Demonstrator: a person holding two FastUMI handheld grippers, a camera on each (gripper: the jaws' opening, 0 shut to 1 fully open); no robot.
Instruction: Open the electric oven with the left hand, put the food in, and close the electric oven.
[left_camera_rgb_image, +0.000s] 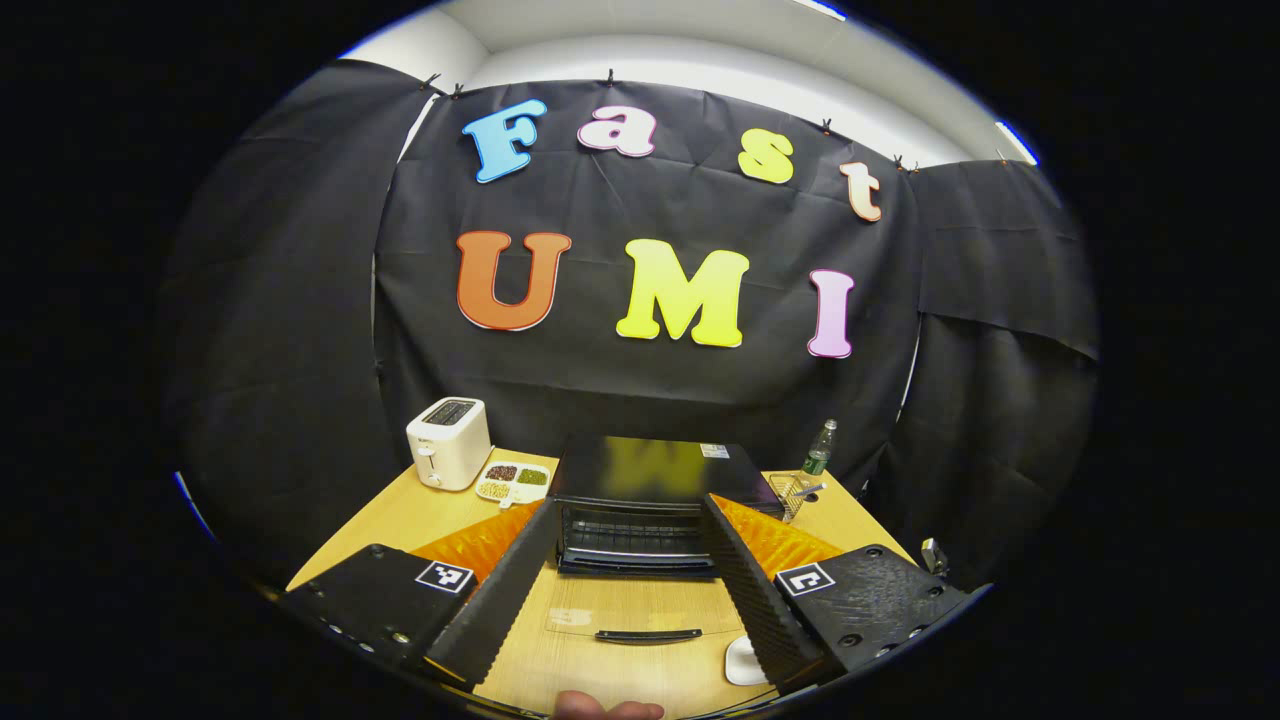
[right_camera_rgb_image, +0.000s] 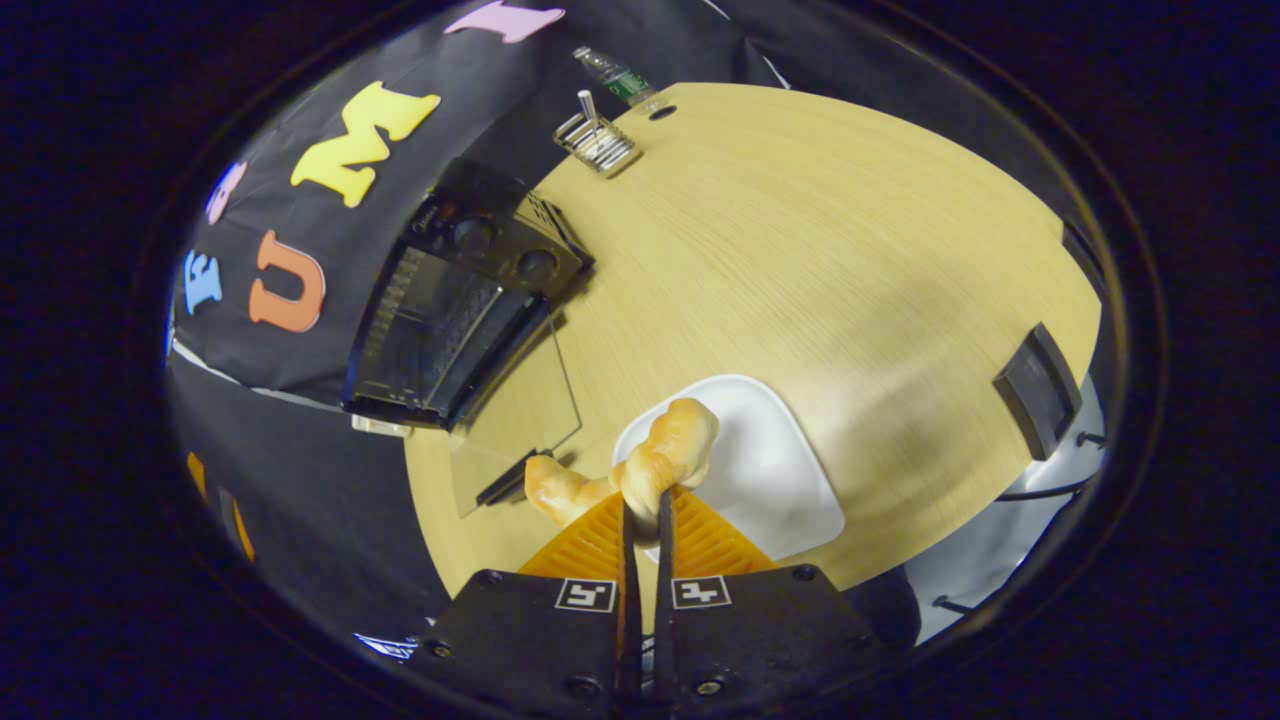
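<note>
We see our right tongs (right_camera_rgb_image: 645, 510) pinched nearly together on a croissant-shaped bread (right_camera_rgb_image: 640, 465), held just over the near edge of a white plate (right_camera_rgb_image: 770, 480); its long axis runs crosswise to the fingers, one end pointing toward the oven (right_camera_rgb_image: 455, 300). Our left tongs (left_camera_rgb_image: 625, 560) stand wide apart, holding nothing, facing the oven's cavity above its glass door (left_camera_rgb_image: 640, 620), which lies folded down on the table (left_camera_rgb_image: 430, 505).

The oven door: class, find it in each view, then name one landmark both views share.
Left gripper view: the oven door lies open, flat on the table at bottom centre, between the left gripper fingers.
Right gripper view: it lies left of centre, beside the white plate.
Shared landmark: the green bottle.
</note>
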